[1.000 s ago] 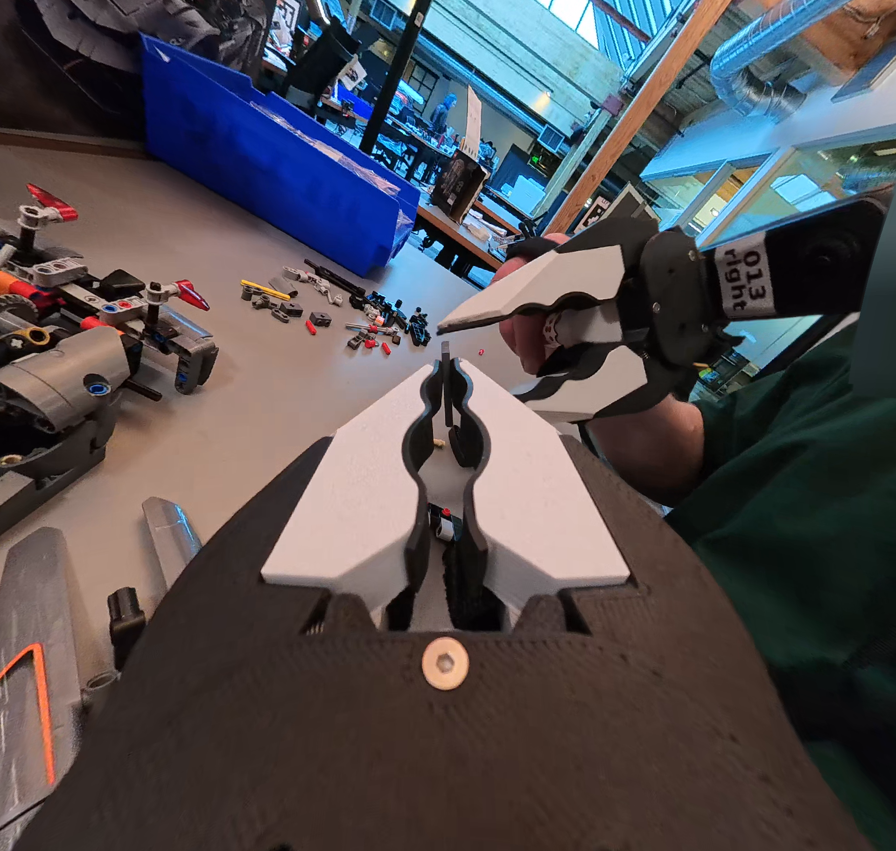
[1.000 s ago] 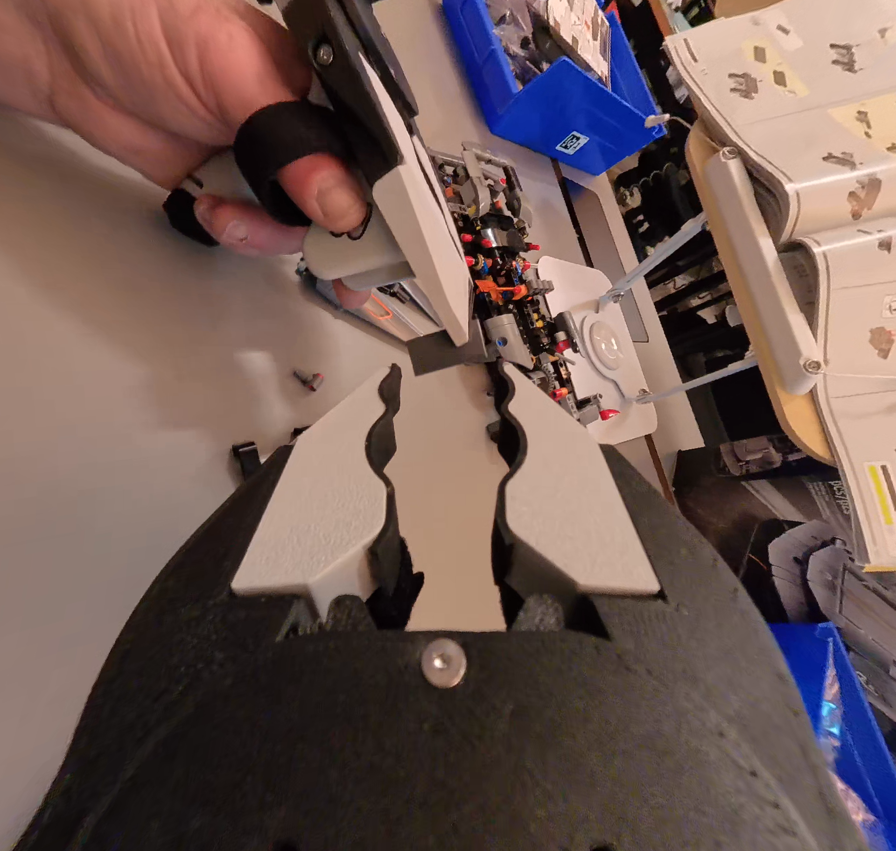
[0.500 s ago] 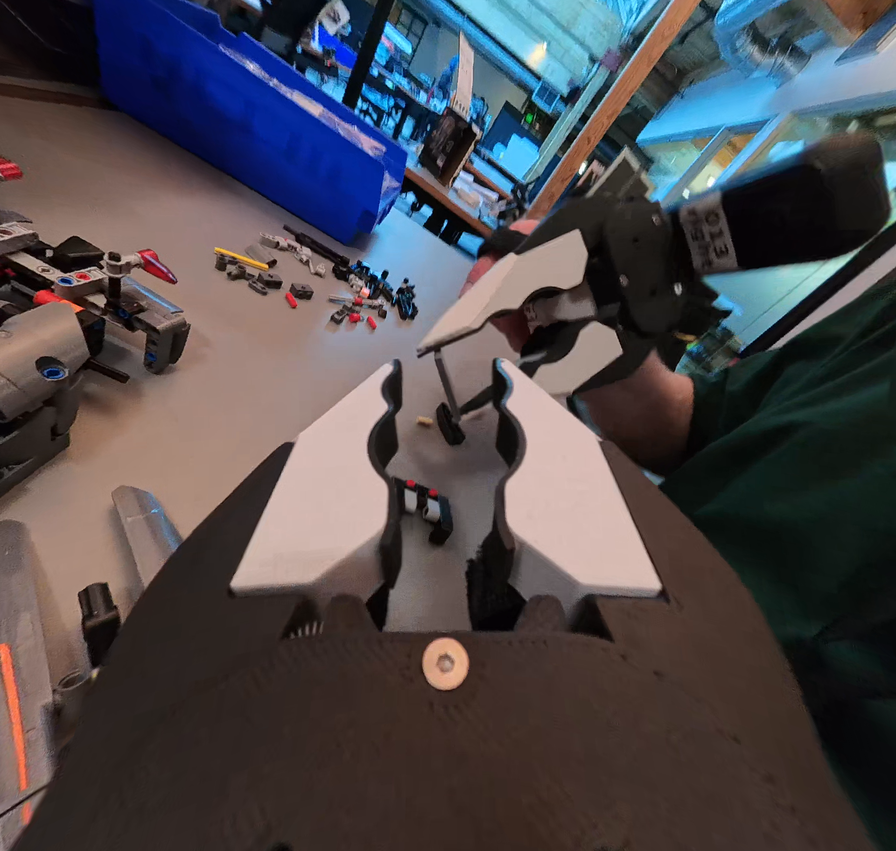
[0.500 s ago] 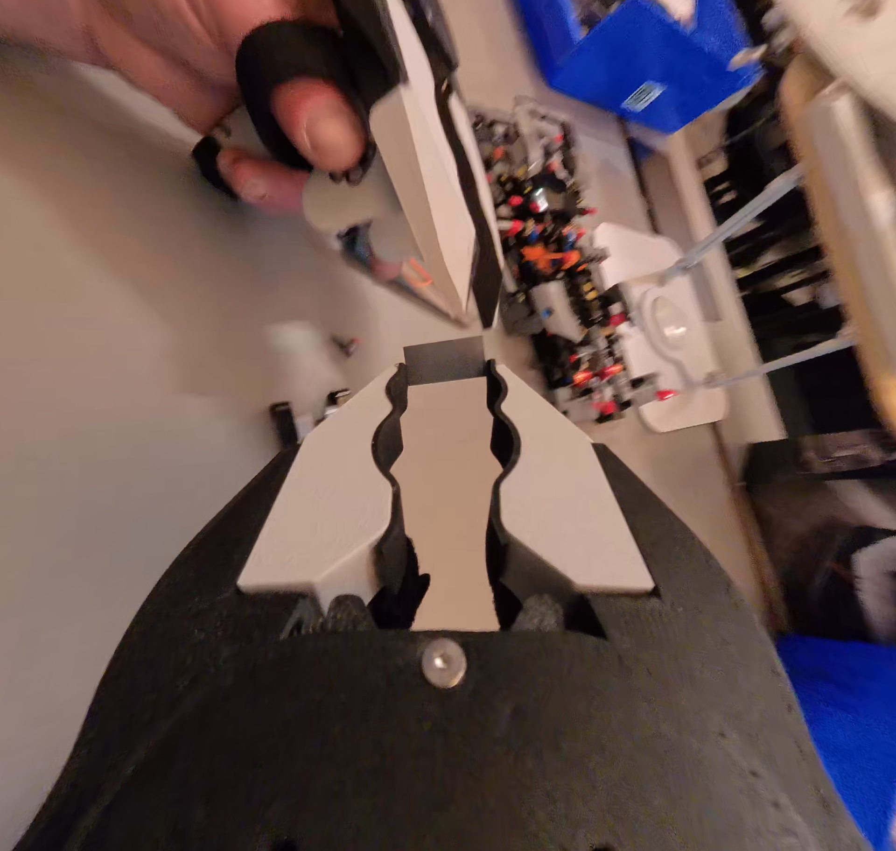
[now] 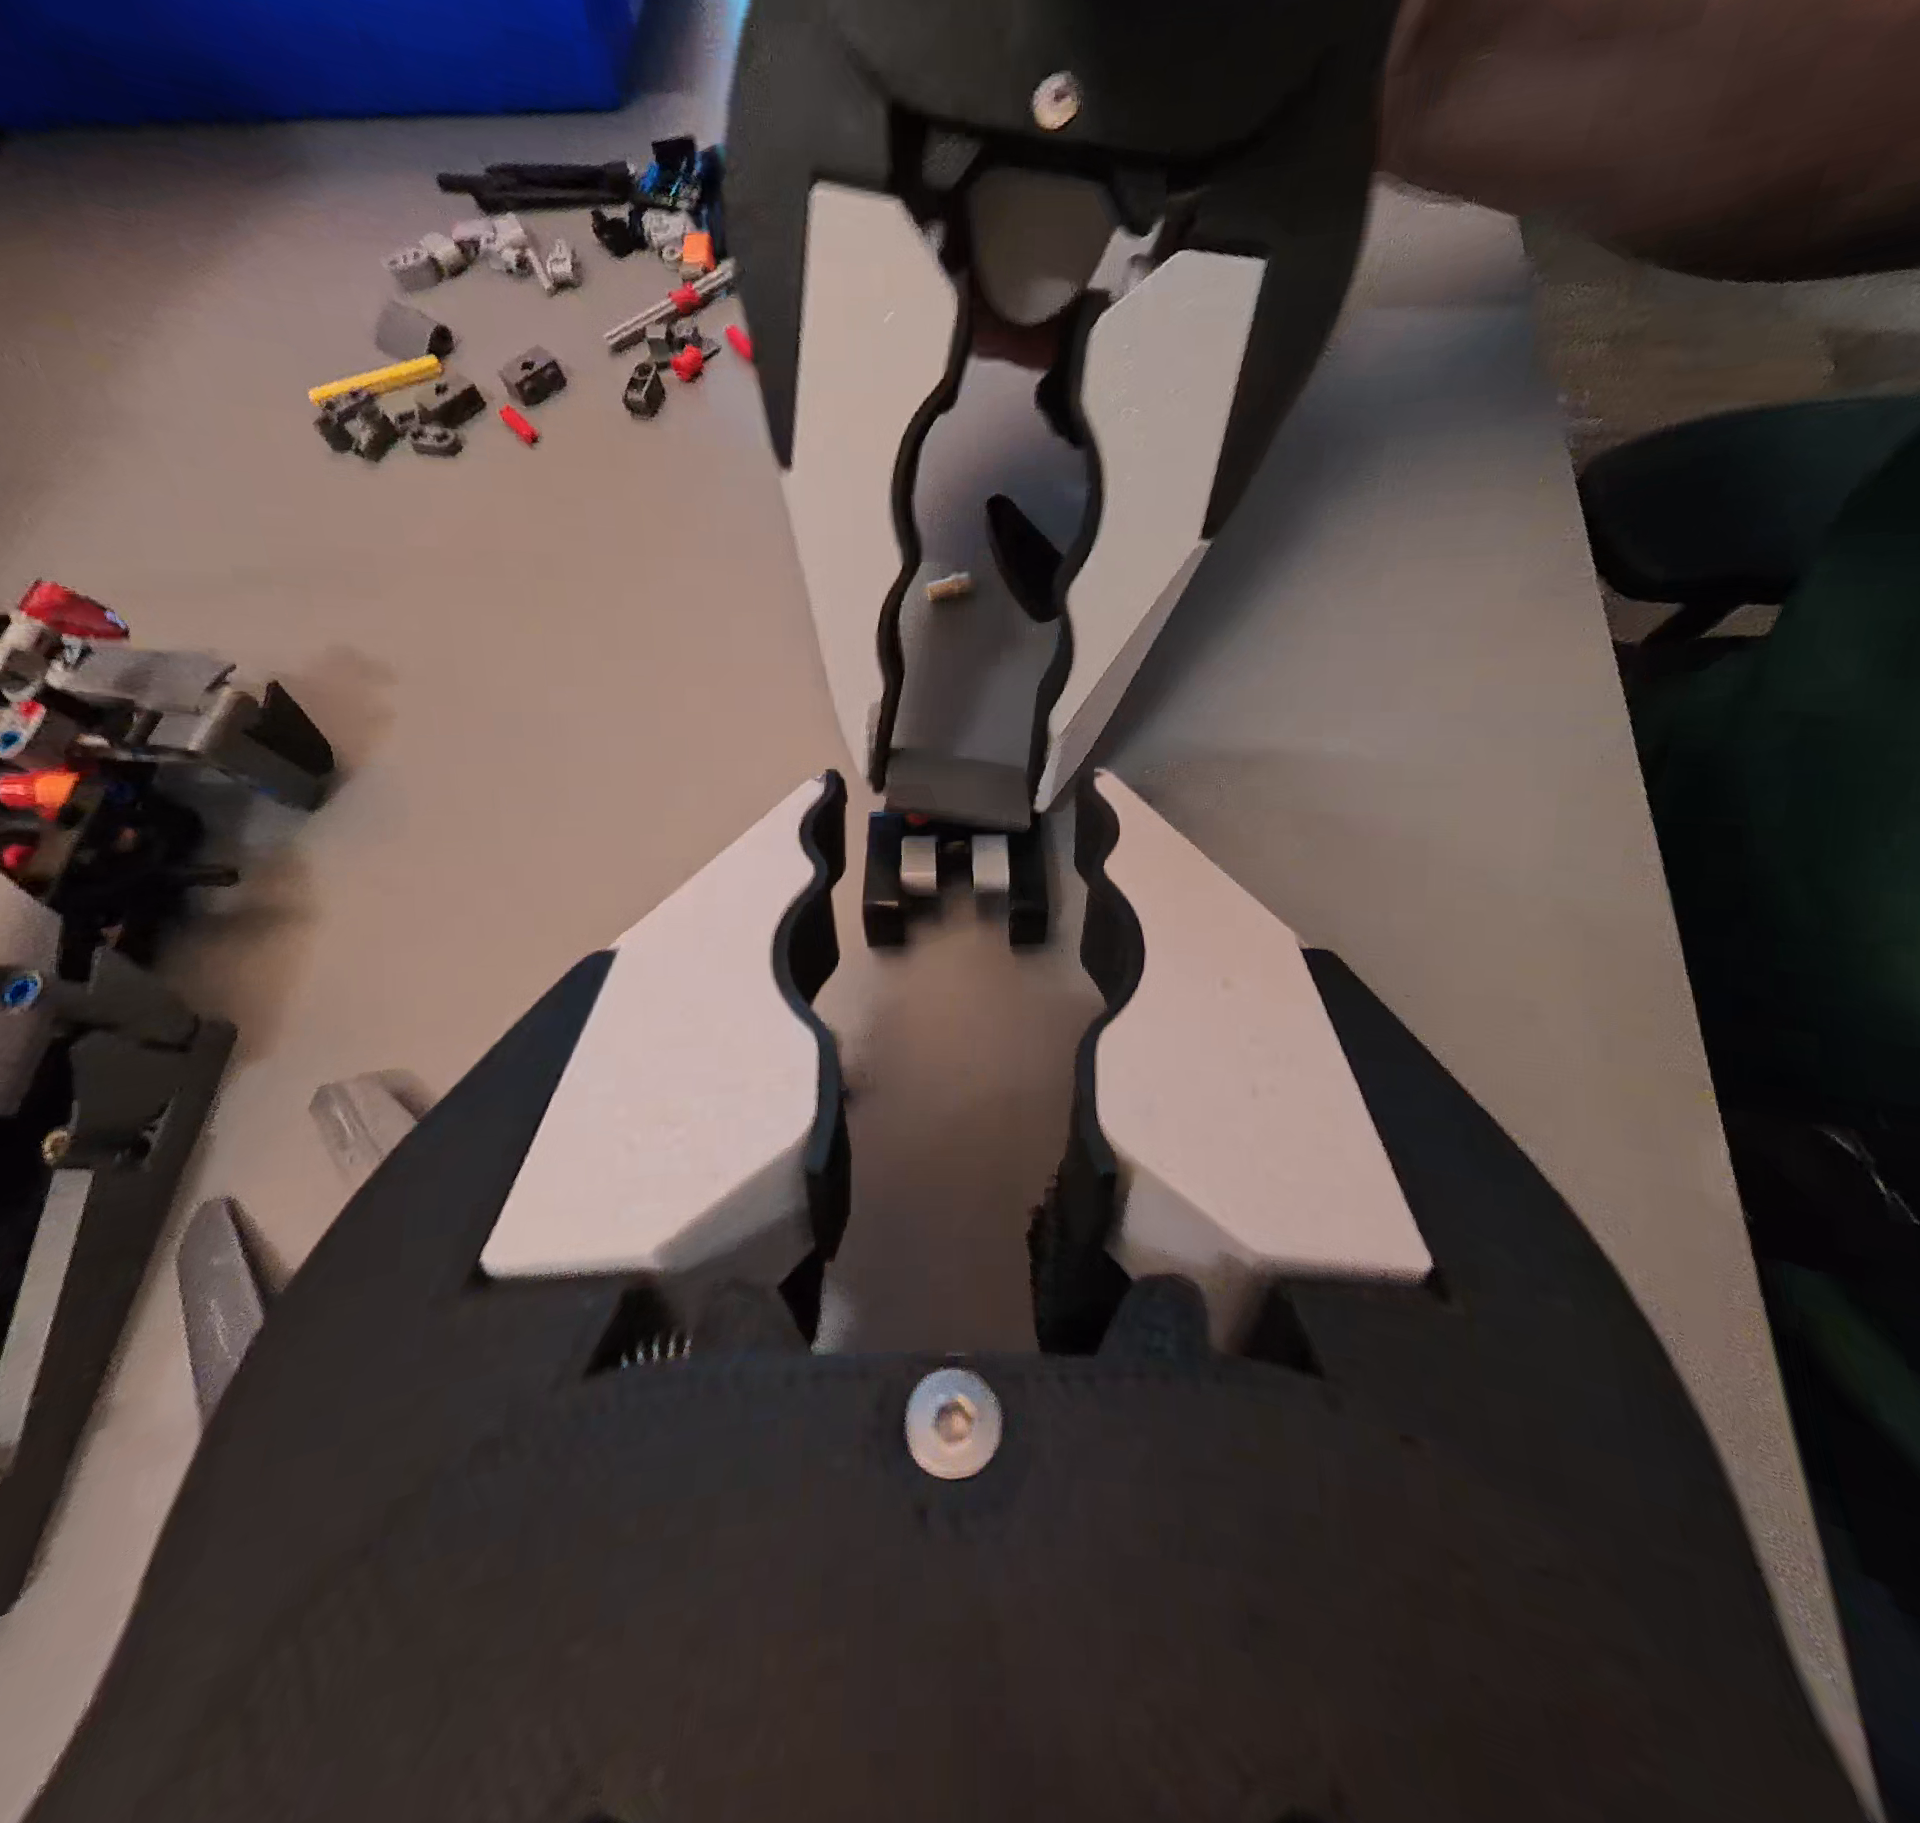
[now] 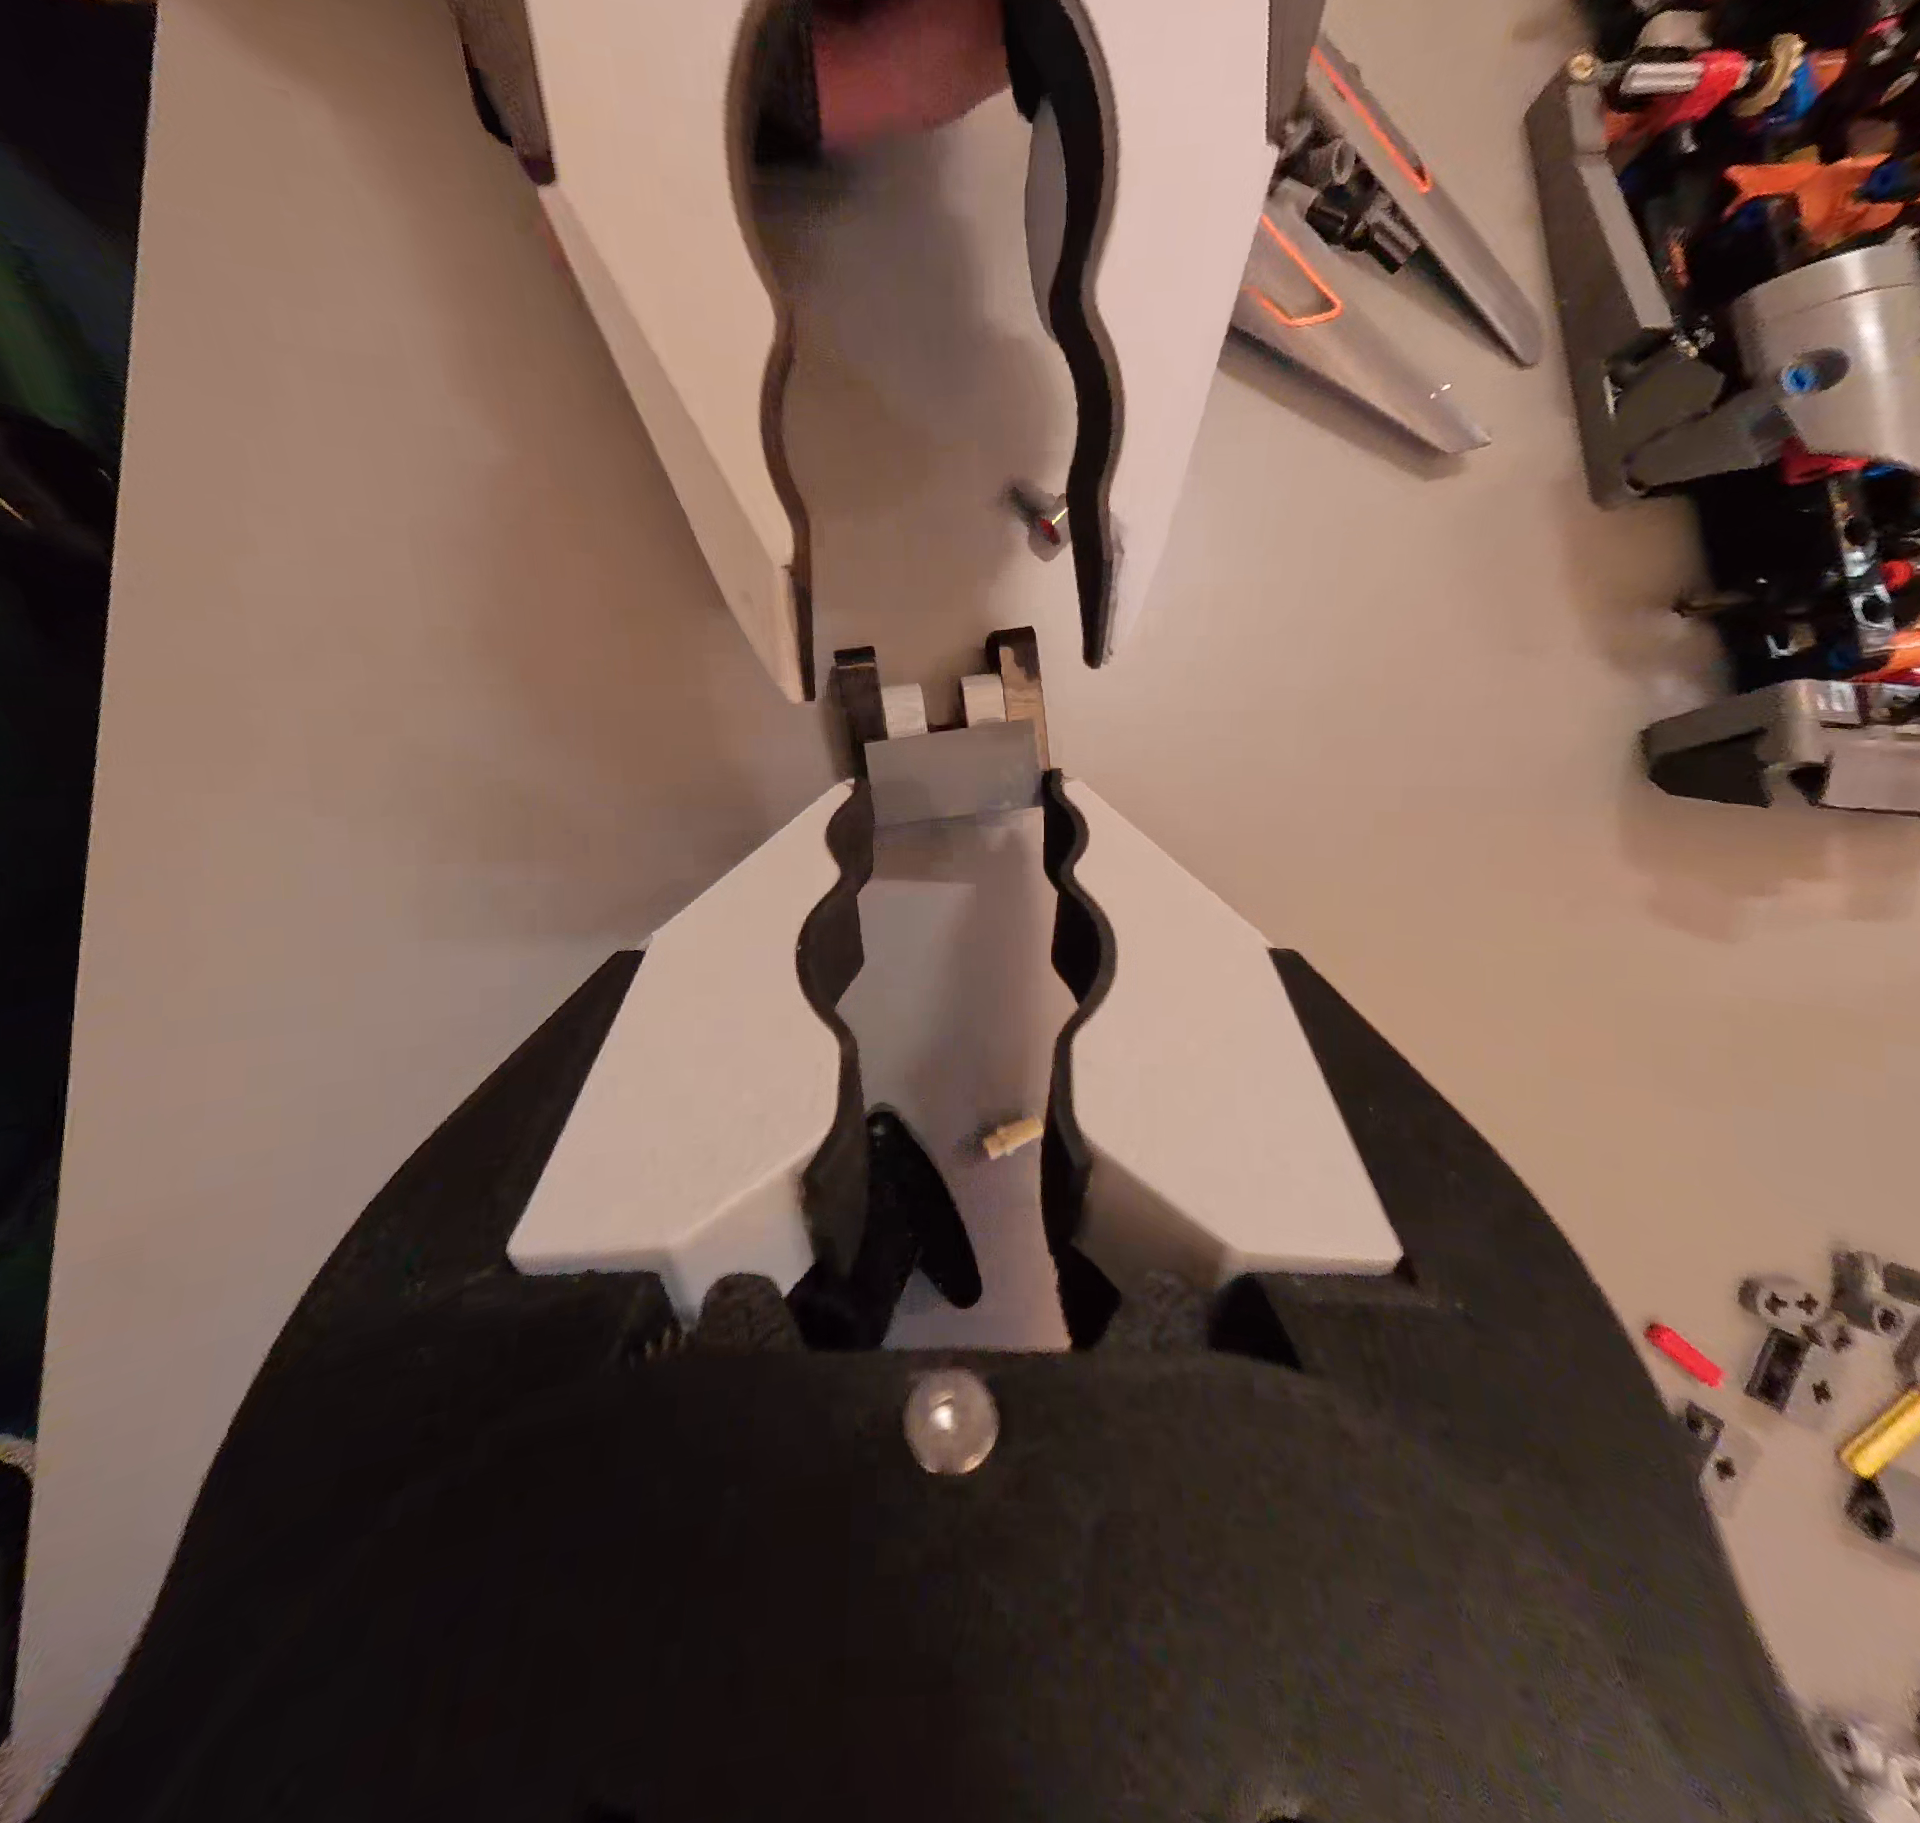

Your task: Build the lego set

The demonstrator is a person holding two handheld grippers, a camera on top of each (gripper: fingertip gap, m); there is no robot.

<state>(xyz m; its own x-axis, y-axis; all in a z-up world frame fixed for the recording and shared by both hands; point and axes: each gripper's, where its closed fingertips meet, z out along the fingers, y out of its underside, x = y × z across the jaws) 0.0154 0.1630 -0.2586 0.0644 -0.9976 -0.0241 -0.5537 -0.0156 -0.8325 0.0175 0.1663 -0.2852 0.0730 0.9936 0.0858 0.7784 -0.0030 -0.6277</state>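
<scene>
The small black-and-grey subassembly (image 5: pixel 951 874) lies on the surface (image 5: pixel 582 630) directly between your two grippers, its two black arms and two light-grey lugs pointing toward your left gripper (image 5: pixel 954 859). The dark grey plate (image 6: pixel 951 771) sits across its far end, its long axis crosswise to both grippers' fingers. Your right gripper (image 6: pixel 948 797) grasps that plate by its short ends, fingertips pinching it from either side. Your left gripper is released, its jaws spread just wider than the subassembly and not touching it as far as the left wrist view shows. So the coming move likely turns on this head-on line: the left gripper can close across the black arms to steady them while the right presses the plate down. Well apart to the side lie the loose parts (image 5: pixel 499 339) and the larger model (image 6: pixel 1766 371).
</scene>
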